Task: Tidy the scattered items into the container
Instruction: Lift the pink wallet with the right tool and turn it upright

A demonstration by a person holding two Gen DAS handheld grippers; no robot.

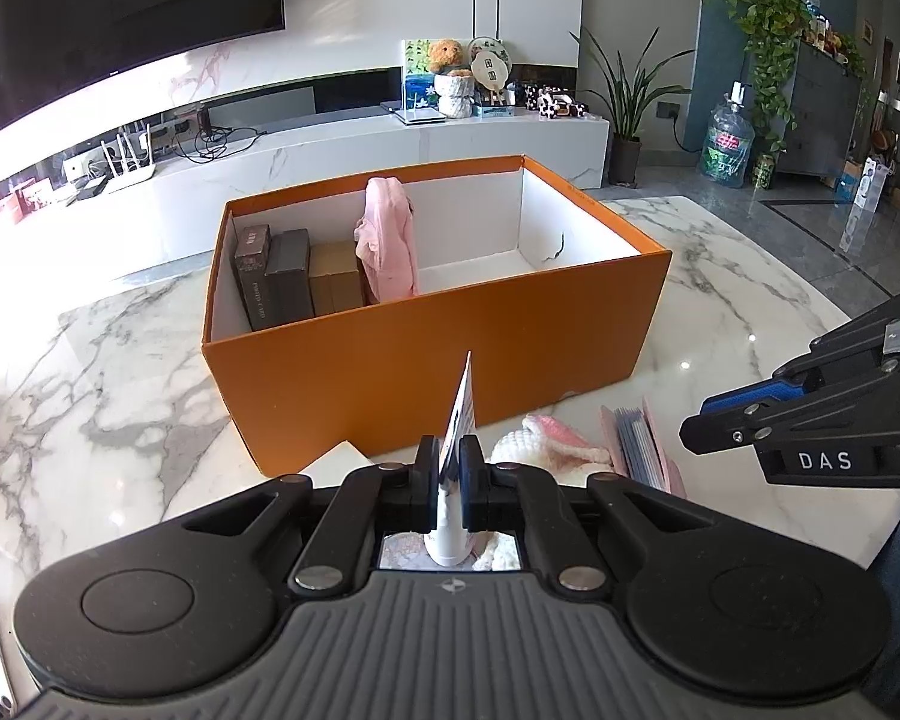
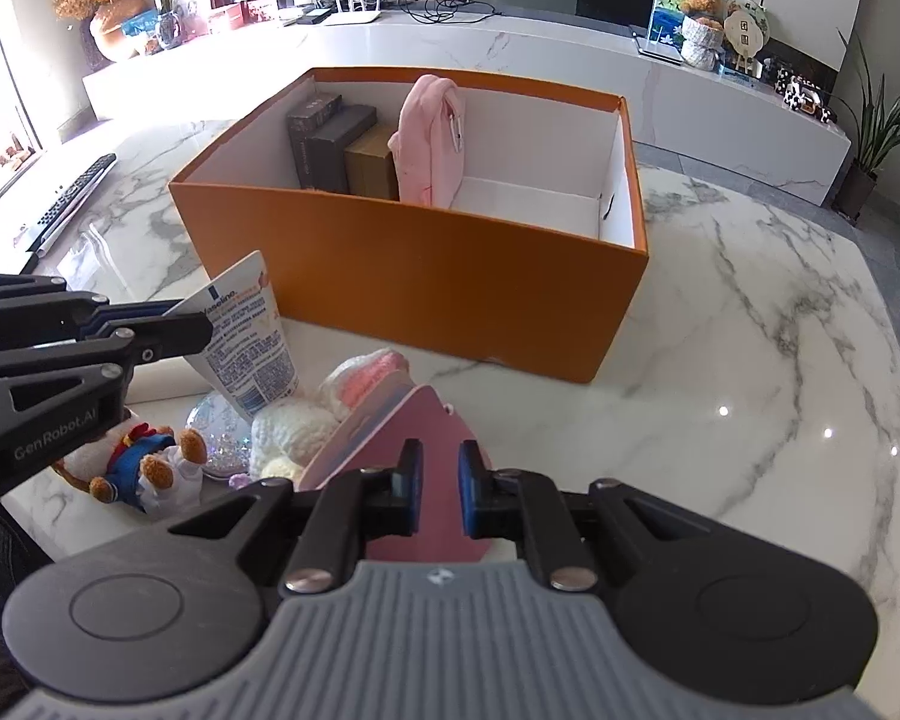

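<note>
An orange box [image 1: 420, 360] [image 2: 420, 282] stands open on the marble table; its left half holds dark and tan small boxes [image 1: 294, 276] and a pink pouch [image 1: 390, 240]. My left gripper [image 1: 449, 456] [image 2: 201, 324] is shut on a white Vaseline tube [image 1: 461, 402] [image 2: 246, 336], held upright just in front of the box. My right gripper [image 2: 440, 468] [image 1: 696, 426] is down on a pink booklet [image 2: 426, 420] [image 1: 642, 450]. Its pads stand narrowly apart and the pink cover fills the gap. A white and pink knitted piece [image 2: 342, 396] [image 1: 546, 444] lies between the two.
A small plush bear in blue [image 2: 150, 468] and a glittery disc [image 2: 219, 426] lie near the front left edge. A dark remote [image 2: 72, 198] lies far left. The box's right half shows a bare white floor [image 2: 528, 204]. Marble table [image 2: 750, 360] stretches to the right.
</note>
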